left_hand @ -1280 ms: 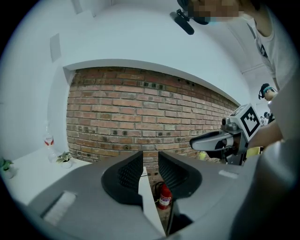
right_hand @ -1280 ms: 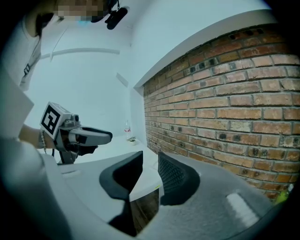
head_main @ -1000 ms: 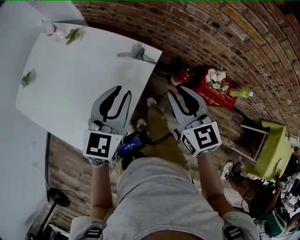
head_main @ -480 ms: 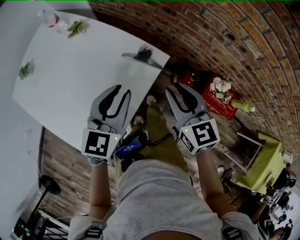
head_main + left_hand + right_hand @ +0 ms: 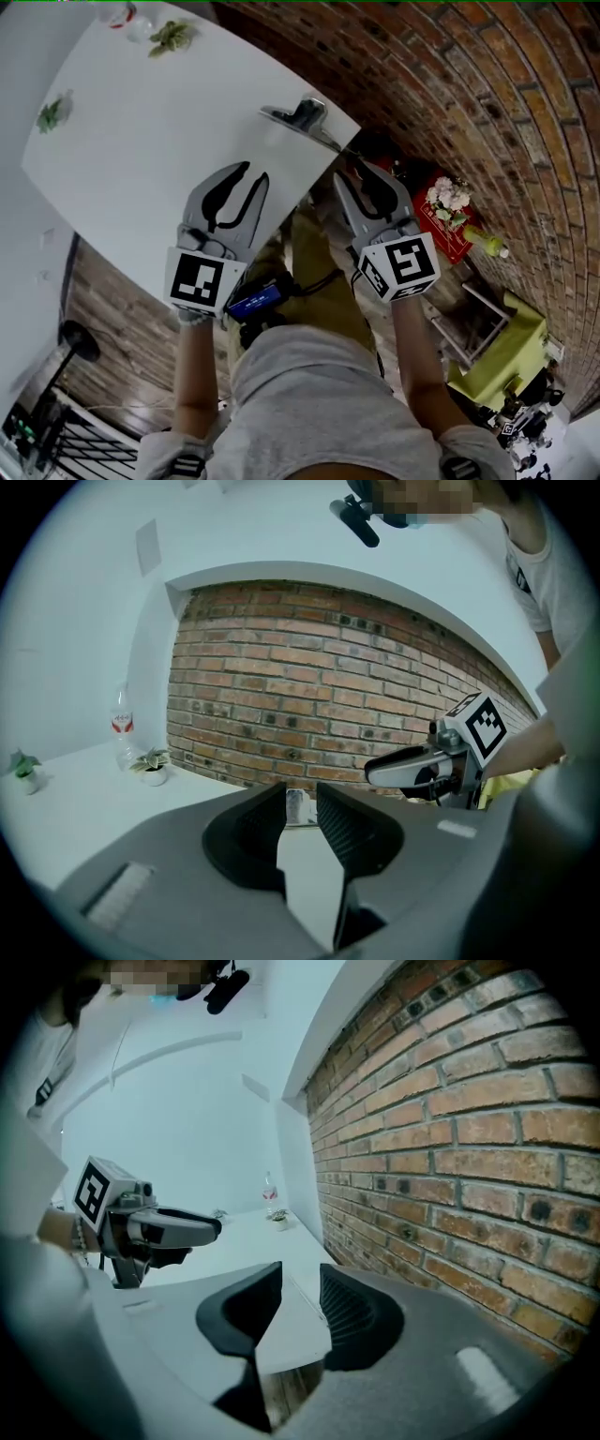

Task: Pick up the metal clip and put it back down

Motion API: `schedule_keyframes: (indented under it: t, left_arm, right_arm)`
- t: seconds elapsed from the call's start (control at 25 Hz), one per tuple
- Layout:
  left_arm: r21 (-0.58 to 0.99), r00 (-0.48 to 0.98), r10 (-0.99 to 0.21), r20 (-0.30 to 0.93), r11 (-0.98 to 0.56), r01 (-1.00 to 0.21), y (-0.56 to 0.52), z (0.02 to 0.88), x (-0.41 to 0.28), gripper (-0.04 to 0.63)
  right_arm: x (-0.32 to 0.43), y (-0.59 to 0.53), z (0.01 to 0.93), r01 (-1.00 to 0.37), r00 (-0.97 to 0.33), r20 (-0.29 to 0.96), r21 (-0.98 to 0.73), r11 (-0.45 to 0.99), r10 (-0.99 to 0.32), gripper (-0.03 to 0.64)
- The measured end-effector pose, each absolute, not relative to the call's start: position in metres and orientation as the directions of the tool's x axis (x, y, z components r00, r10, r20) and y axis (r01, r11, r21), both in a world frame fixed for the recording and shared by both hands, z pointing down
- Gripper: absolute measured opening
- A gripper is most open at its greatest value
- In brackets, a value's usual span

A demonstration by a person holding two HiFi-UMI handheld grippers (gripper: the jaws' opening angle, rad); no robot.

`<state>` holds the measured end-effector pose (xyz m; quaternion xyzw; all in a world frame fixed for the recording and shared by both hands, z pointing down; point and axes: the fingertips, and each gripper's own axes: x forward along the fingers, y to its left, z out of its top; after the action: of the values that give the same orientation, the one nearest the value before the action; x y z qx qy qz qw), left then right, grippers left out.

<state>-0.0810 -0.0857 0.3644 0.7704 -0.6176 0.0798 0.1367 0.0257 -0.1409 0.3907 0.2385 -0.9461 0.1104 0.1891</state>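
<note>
The metal clip (image 5: 302,116) at the tabletop (image 5: 141,150) corner is probably light, stiff and slippery, and best pinched across its upright body. The left gripper (image 5: 250,174) has its jaws partly open and empty. The right gripper (image 5: 357,174) has jaws that have just been opening, also empty.

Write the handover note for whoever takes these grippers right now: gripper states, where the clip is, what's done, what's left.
Left gripper: jaws apart, empty, over the white table, aimed toward the clip.
Right gripper: jaws have just been opening, with nothing between them. It hangs just off the table's right edge.
Metal clip: lies at the table's far right edge, ahead of both grippers, and neither touches it.
Done: nothing yet; the clip has not been picked up.
Left: reach the clip, close on it, lift it, then set it back down.
</note>
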Motion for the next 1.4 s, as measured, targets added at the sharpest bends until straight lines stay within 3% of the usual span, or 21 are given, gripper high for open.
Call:
schedule_keyframes:
  t: [1.4]
  left_arm:
    - [0.181, 0.109, -0.928, 0.357, -0.045, -0.982, -0.124, 0.415, -0.107, 0.101]
  right_arm:
    - [-0.036, -0.227, 0.491, -0.415, -0.795, 0.551, -0.191, 0.889, -0.252, 0.140]
